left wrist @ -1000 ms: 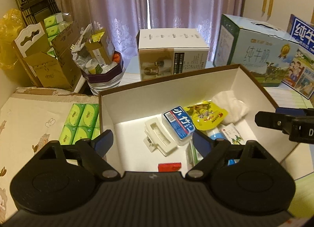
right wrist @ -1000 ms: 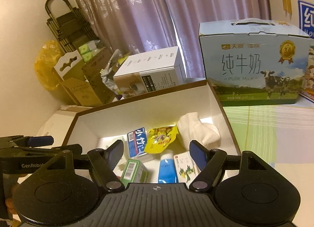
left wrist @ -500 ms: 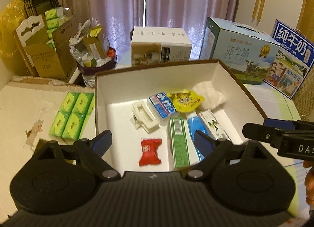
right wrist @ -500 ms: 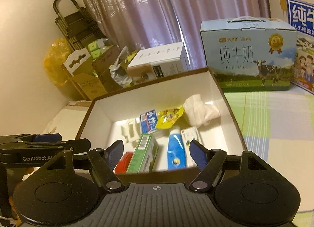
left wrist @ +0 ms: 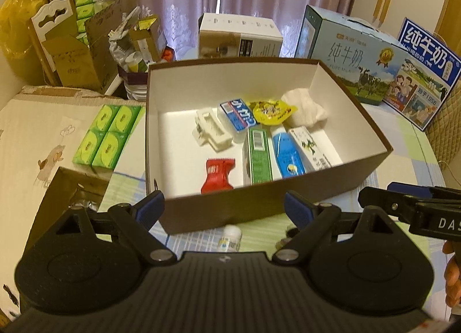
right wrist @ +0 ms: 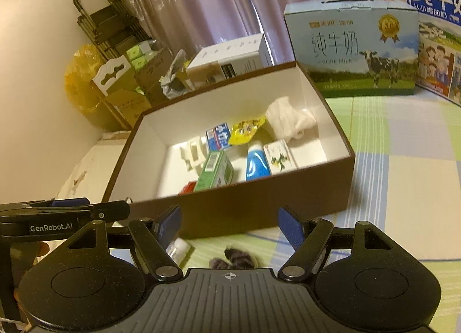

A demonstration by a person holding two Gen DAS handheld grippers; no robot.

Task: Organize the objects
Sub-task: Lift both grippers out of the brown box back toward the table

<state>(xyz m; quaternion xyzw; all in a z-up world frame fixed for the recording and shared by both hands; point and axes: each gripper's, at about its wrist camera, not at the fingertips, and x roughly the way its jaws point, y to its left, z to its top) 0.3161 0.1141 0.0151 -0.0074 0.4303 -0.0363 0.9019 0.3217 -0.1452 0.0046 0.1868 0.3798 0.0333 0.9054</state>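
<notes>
A brown box (left wrist: 366,173) (right wrist: 259,206) with a white inside holds a red candy (left wrist: 217,174), a green carton (left wrist: 258,154) (right wrist: 214,170), a blue tube (left wrist: 288,154) (right wrist: 256,164), a white cloth (left wrist: 305,108) and other small packs. My left gripper (left wrist: 224,206) is open and empty, just in front of the box's near wall. My right gripper (right wrist: 229,225) is open and empty, also in front of the box. A small white bottle (left wrist: 230,239) (right wrist: 177,248) and a dark furry thing (right wrist: 234,258) lie on the cloth below the grippers.
Green tissue packs (left wrist: 106,134) lie left of the box. Milk cartons (left wrist: 348,53) (right wrist: 351,45) stand behind it at the right, a white box (left wrist: 239,33) behind the middle, cardboard clutter (left wrist: 77,45) at the back left. An open cardboard flap (left wrist: 66,189) is near my left gripper.
Both grippers have pulled back and up from over the box; the whole box, the white bottle and the furry thing in front of it have come into view.
</notes>
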